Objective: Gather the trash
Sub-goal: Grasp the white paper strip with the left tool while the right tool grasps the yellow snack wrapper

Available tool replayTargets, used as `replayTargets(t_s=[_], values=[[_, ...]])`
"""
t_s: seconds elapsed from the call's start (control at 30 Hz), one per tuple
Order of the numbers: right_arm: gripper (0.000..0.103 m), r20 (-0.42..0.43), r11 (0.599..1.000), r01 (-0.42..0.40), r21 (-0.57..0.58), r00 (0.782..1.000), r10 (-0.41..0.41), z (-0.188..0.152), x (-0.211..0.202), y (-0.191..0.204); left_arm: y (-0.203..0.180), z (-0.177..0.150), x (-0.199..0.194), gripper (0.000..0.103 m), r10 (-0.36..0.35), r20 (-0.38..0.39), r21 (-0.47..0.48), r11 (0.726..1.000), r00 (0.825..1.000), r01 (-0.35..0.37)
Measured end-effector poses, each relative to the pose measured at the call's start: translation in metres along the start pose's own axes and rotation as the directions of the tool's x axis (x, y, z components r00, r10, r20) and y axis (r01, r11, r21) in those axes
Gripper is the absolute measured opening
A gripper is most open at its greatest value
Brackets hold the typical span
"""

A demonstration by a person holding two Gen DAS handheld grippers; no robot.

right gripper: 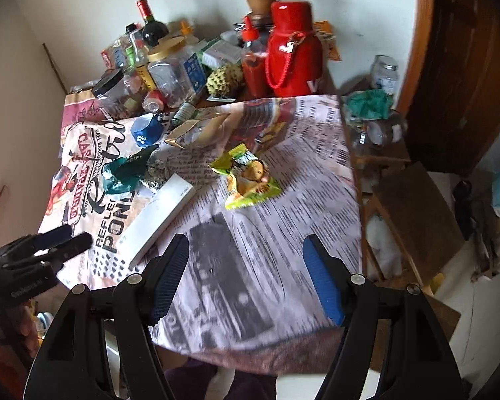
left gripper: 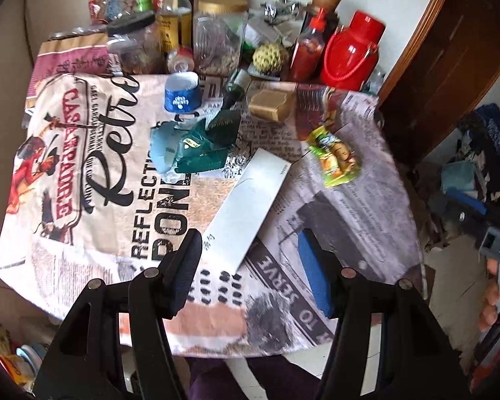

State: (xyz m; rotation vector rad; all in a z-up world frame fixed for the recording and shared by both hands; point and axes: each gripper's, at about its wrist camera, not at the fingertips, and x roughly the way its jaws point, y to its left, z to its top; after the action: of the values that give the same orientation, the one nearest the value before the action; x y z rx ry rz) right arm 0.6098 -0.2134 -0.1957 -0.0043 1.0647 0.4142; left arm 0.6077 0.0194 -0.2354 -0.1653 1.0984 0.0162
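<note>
Nothing collected yet, we judge — both grippers, left [left gripper: 250,260] and right [right gripper: 246,268], gape wide and empty over the table's [right gripper: 283,266] near edge. Trash lies mid-cloth: green wrapper [right gripper: 250,175], teal wrapper [right gripper: 125,173], white box [right gripper: 156,215], blue cup [right gripper: 146,130] — all left.

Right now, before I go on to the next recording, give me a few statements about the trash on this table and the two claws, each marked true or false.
1. Both claws are open and hold nothing: left claw, right claw. True.
2. The yellow-green snack wrapper lies on the floor. False: it lies on the printed tablecloth.
3. The long white box lies flat ahead of the left claw. True.
4. The blue cup stands upright. False: it lies on its side.
5. The crumpled green wrapper sits between the blue cup and the long white box. True.
</note>
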Motion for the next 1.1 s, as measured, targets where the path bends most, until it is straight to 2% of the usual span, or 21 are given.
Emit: replayTargets(t_s=[0.13,0.27,0.37,0.47,0.57,0.73,0.8,0.97,1.0,1.1], values=[[0.067,-0.034,1.0,-0.003,-0.015,0.999,0.002,0.017,0.037,0.003,0.002,0.008,0.031,0.059,-0.001,-0.041,0.057,0.998,0.999,0.004],[0.067,-0.081,0.999,0.035,-0.024,0.996,-0.037,0.03,0.077,0.007,0.008,0.014,0.062,0.059,-0.025,-0.092,0.102,0.994,0.995,0.035],[0.067,-0.116,0.999,0.046,-0.019,0.992,-0.048,0.036,0.103,0.004,0.012,0.019,0.082,0.059,-0.016,-0.125,0.125,0.992,0.992,0.032],[0.067,-0.155,0.999,0.045,-0.006,0.987,-0.045,0.04,0.123,0.0,0.016,0.022,0.093,0.059,-0.053,-0.147,0.123,0.99,0.988,0.072],[0.067,-0.158,0.997,0.08,-0.008,0.984,-0.08,0.044,0.134,-0.001,0.015,0.021,0.101,0.059,-0.101,-0.175,0.124,0.985,0.979,0.124],[0.067,-0.167,0.995,0.098,0.018,0.981,-0.093,0.047,0.146,-0.003,0.013,0.017,0.115,0.059,-0.079,-0.216,0.134,0.985,0.973,0.11],[0.067,-0.157,0.994,0.109,0.007,0.982,-0.107,0.047,0.148,-0.002,0.011,0.016,0.114,0.059,-0.081,-0.205,0.135,0.985,0.975,0.11],[0.052,-0.125,0.992,0.115,-0.053,0.985,-0.121,0.041,0.143,0.003,0.003,0.014,0.116,0.059,-0.051,-0.198,0.166,0.983,0.979,0.085],[0.042,-0.124,0.992,0.107,-0.059,0.986,-0.114,0.04,0.142,0.004,0.001,0.012,0.116,0.059,-0.042,-0.192,0.174,0.982,0.981,0.076],[0.032,-0.131,0.995,0.078,-0.066,0.988,-0.087,0.035,0.135,0.004,-0.004,0.008,0.116,0.059,-0.028,-0.185,0.195,0.979,0.982,0.064]])
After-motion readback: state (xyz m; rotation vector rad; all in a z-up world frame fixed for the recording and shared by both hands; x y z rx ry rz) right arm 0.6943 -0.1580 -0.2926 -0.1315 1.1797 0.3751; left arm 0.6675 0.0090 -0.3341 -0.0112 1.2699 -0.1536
